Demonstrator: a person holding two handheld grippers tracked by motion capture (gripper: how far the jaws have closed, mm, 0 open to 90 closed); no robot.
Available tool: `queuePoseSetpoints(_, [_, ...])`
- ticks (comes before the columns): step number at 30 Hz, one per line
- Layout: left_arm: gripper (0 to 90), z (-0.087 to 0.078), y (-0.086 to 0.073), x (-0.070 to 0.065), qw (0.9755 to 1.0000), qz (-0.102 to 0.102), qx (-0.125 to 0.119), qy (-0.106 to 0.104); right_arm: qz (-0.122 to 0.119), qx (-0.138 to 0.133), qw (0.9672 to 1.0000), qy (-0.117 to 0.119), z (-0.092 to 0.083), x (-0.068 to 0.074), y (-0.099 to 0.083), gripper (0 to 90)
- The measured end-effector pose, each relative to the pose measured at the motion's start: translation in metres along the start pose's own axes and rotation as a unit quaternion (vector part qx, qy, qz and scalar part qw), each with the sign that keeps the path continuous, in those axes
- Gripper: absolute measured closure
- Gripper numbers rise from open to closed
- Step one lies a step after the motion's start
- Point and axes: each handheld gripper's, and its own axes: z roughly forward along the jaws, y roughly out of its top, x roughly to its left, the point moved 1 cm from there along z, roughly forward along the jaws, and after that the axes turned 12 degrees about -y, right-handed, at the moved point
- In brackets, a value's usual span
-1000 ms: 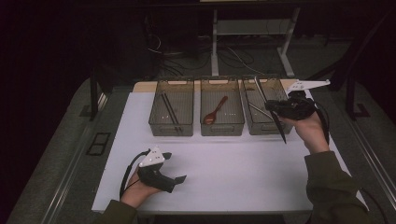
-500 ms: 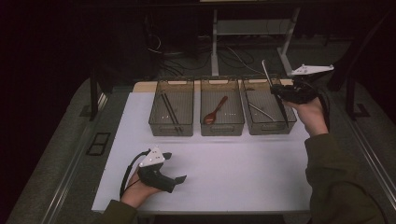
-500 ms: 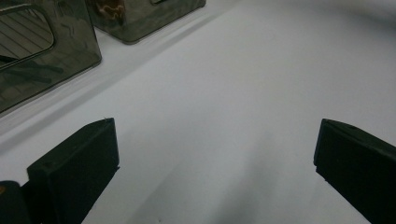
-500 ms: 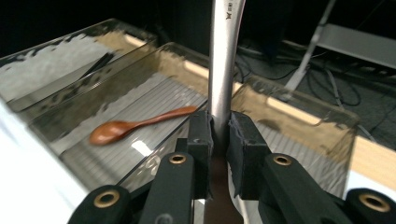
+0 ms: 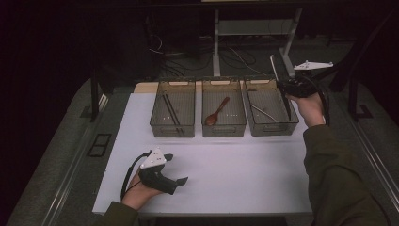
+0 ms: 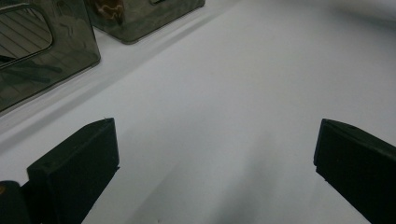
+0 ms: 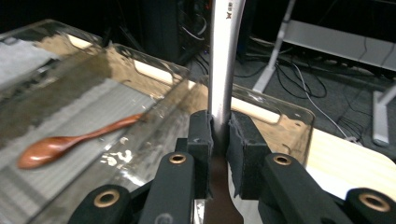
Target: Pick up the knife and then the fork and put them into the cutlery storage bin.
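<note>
A white counter (image 5: 244,174) stands in a dim room, with cables and a metal frame on the dark floor beyond it. The left hand-held gripper (image 5: 176,170) rests low on the white surface, its jaws spread wide with nothing between them. Ahead of it sits a row of three clear plastic bins (image 5: 173,112); the middle one holds a brown wooden spoon (image 5: 215,113). The right hand-held gripper (image 5: 281,87) is raised over the right-most bin's far corner, its jaws clamped on a long silver metal utensil handle (image 7: 223,70), which rises upright above them.
</note>
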Motion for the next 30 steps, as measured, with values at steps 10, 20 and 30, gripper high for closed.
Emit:
queuePoseSetpoints(10, [0.0, 0.001, 0.000, 0.000, 1.0000, -0.001, 0.000, 0.000, -0.004, 0.012, 0.9999, -0.006, 0.007, -0.005, -0.018, 78.6])
queuePoseSetpoints(20, [0.0, 0.001, -0.001, 0.000, 1.0000, -0.002, 0.002, 0.000, -0.006, 0.030, 0.9995, -0.001, 0.017, -0.004, -0.039, 78.5])
queuePoseSetpoints(30, [0.0, 0.001, -0.001, 0.000, 1.0000, -0.002, 0.001, 0.000, -0.036, 0.059, 0.9976, -0.001, 0.028, 0.006, -0.043, 78.4])
